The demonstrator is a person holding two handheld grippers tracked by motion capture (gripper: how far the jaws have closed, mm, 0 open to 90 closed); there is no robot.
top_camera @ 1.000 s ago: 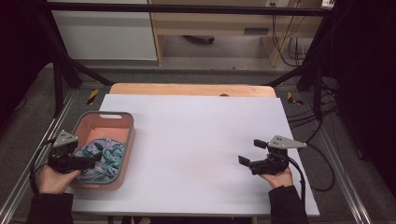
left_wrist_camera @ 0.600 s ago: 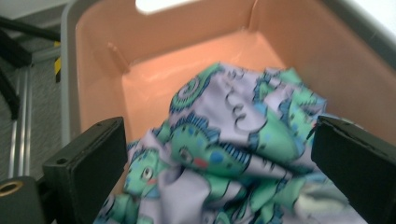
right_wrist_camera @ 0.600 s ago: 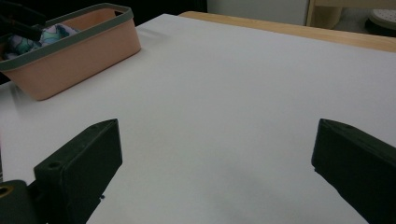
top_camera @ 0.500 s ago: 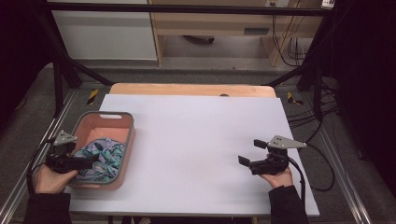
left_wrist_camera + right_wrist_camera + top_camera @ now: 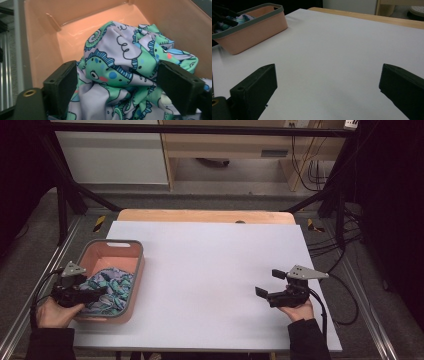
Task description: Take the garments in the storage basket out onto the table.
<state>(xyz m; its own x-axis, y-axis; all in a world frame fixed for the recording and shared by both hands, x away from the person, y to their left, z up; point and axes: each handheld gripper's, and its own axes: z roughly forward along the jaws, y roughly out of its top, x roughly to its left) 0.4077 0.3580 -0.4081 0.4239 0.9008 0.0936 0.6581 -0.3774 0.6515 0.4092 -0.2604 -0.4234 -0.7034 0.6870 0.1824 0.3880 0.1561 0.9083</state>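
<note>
Left tool point(image 5: 117, 82) jaws just closing around patterned cloth point(image 5: 125, 67) in pink basket point(image 5: 75, 30), not yet pinching; bite deep fold. Right tool point(image 5: 327, 92) open, empty.

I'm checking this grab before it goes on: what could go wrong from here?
The left hand-held gripper, its jaws just closing, straddles a bunched fold of the patterned cloth; it may pinch only that fold and slip. Lifting could drag the light pink basket, which sits near the table's left edge.
</note>
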